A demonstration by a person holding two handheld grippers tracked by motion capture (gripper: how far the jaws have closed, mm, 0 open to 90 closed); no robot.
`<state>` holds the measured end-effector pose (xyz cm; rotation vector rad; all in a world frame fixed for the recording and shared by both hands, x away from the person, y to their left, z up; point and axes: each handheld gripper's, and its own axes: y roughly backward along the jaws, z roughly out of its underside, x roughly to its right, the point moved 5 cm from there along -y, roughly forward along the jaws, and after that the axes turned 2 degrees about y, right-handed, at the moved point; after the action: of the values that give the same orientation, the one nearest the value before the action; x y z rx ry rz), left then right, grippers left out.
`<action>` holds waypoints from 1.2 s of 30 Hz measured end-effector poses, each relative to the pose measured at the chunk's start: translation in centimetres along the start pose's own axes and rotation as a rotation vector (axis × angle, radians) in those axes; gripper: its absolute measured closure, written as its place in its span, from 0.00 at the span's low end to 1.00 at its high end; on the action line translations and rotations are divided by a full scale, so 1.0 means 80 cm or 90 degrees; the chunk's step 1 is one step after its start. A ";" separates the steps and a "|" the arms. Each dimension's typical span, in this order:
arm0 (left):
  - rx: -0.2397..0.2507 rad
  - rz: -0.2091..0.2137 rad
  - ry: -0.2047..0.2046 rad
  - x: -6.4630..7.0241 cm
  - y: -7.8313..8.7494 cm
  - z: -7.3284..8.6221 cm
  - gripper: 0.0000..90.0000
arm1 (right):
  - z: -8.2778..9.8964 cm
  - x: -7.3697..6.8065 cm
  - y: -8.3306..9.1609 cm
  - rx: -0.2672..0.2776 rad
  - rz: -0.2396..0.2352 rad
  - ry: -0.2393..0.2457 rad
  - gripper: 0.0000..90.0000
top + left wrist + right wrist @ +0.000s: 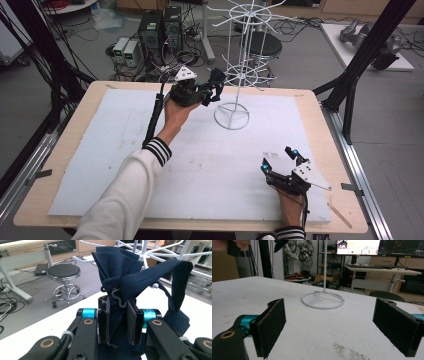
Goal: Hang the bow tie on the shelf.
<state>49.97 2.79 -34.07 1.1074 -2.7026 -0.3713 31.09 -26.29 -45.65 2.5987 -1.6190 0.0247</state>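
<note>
We hold the cloth, soft, light and limp, pinched in the left gripper beside the rack, best gripped near its small hook; right gripper rests spread.

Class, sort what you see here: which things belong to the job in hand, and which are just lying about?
Part of the job:
left hand-held gripper, shut on the dark blue cloth
white wire rack
right hand-held gripper, open, resting low on the table

Just lying about:
stool
computer towers
floor cables

rack far centre on table | left claw beside rack | right claw near right
</note>
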 end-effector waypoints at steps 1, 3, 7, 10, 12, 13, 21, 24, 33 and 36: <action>-0.001 -0.001 0.001 0.001 -0.001 0.001 0.83 | 0.000 0.000 0.000 0.000 0.000 0.000 0.12; -0.003 -0.002 -0.002 0.002 -0.004 0.002 0.83 | 0.000 0.000 0.000 0.000 0.000 -0.002 0.12; -0.011 -0.007 -0.010 0.004 -0.008 0.005 0.83 | 0.000 0.000 0.000 0.000 0.000 -0.001 0.12; -0.015 -0.010 -0.015 0.006 -0.010 0.007 0.83 | 0.000 0.001 0.000 0.001 0.000 -0.002 0.12; -0.015 -0.011 -0.015 0.006 -0.010 0.007 0.82 | 0.000 0.001 0.000 0.001 -0.001 -0.003 0.12; -0.015 -0.010 -0.014 0.007 -0.010 0.007 0.82 | 0.000 0.001 0.000 0.001 -0.001 -0.003 0.12; -0.023 -0.008 -0.005 0.004 -0.009 0.008 0.68 | 0.000 0.000 0.000 0.001 -0.001 -0.001 0.12; -0.019 0.000 -0.002 0.005 -0.007 0.006 0.61 | 0.000 0.000 0.000 0.001 0.000 -0.002 0.12; -0.018 0.006 0.001 0.000 -0.002 0.009 0.39 | 0.000 0.000 0.000 0.000 -0.001 -0.003 0.12; 0.021 0.016 -0.006 -0.004 0.013 0.008 0.33 | 0.000 0.000 0.000 0.002 0.000 0.000 0.12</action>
<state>49.33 3.82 -34.42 1.0820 -2.7377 -0.3306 31.07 -26.30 -45.65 2.6006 -1.6190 0.0276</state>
